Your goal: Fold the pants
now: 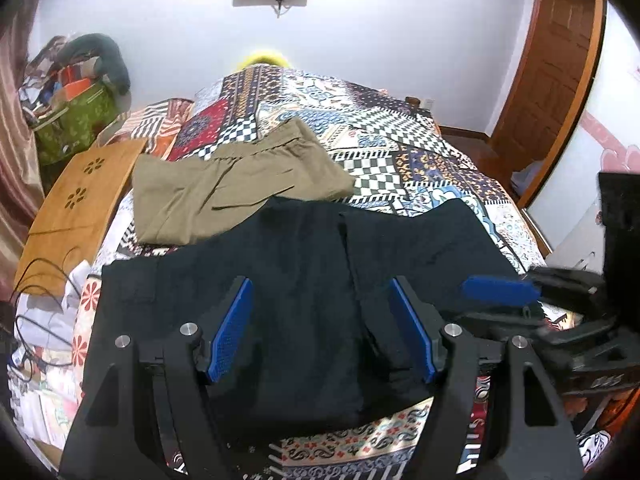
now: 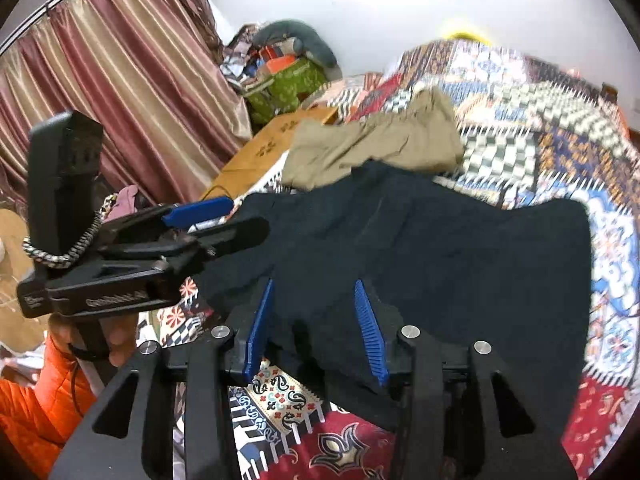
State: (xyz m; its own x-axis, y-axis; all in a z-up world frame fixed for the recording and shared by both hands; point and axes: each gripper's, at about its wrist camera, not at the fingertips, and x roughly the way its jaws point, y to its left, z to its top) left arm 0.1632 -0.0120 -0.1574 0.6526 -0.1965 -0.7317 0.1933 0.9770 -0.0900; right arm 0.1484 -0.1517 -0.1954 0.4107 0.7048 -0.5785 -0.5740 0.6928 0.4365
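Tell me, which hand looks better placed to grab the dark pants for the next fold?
Probably the right. Its tool hovers open low over the near hem of the dark pants, while the left tool, also open, sits over their middle.

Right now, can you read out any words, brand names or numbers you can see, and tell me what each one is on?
None can be read for certain.
Raised lettering on the side of the left gripper, seen from the right wrist: blurred, unreadable.
A smaller mark at that body's rear corner: too small to read.
Pale marks on the right gripper body, seen from the left wrist: blurred.
Black pants, khaki pants, patchwork bedspread: patterns only, no text.
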